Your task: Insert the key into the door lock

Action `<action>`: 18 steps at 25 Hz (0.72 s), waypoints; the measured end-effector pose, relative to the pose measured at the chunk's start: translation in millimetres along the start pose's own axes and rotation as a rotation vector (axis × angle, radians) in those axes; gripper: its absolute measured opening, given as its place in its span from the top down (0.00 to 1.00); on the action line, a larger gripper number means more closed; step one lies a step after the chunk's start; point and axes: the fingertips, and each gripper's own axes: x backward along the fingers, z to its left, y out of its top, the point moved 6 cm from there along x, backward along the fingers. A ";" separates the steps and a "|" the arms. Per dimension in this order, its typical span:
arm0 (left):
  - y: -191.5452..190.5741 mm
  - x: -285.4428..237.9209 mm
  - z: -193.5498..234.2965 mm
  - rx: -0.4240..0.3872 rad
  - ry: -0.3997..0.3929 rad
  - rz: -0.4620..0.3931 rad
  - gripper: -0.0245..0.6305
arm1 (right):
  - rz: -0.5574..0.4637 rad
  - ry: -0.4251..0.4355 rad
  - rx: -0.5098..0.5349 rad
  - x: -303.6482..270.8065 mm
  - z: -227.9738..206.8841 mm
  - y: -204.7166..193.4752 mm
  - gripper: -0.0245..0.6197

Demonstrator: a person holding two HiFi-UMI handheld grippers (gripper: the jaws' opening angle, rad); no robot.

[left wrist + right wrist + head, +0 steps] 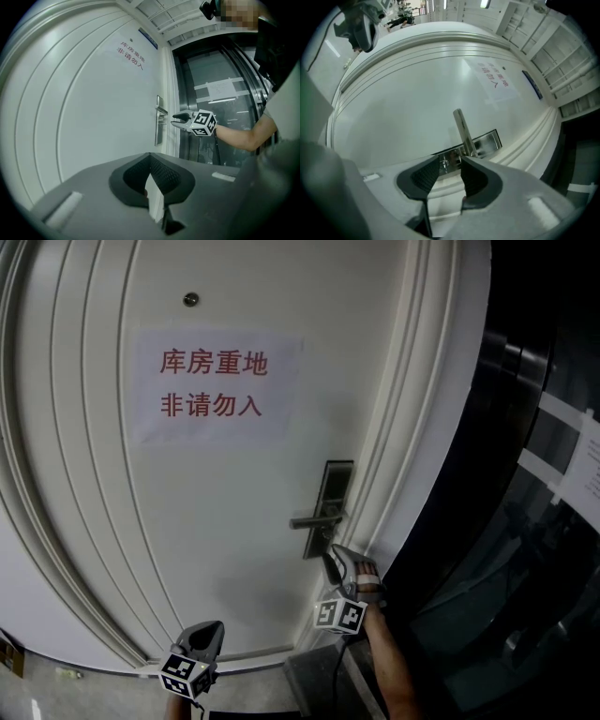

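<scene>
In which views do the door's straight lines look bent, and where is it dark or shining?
Head view: the door mouldings bow mildly; the area right of it is dark. Left gripper view: strong fisheye bending, black corners. Right gripper view: the same bending and black corners, with glare on the lock plate.

The door lock [330, 486] is a tall, shiny metal plate at the right edge of the white door [216, 521], with its lever handle [310, 520] level. A small key [445, 164] sticks out of the plate just below the handle
</scene>
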 end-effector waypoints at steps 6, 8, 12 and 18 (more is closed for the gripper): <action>6.2 10.4 -4.3 -0.009 -0.031 -0.008 0.96 | 0.010 -0.026 -0.099 33.2 -2.3 10.5 0.86; 8.7 13.4 -5.7 -0.010 -0.044 -0.013 0.96 | 0.010 -0.040 -0.144 45.0 -2.3 14.6 0.90; 13.8 22.4 -9.1 -0.018 -0.072 -0.014 0.96 | 0.017 -0.060 -0.241 71.6 2.6 22.5 0.96; 18.9 36.4 -16.4 -0.035 -0.110 -0.016 0.96 | 0.045 -0.094 -0.396 106.4 9.3 19.8 0.96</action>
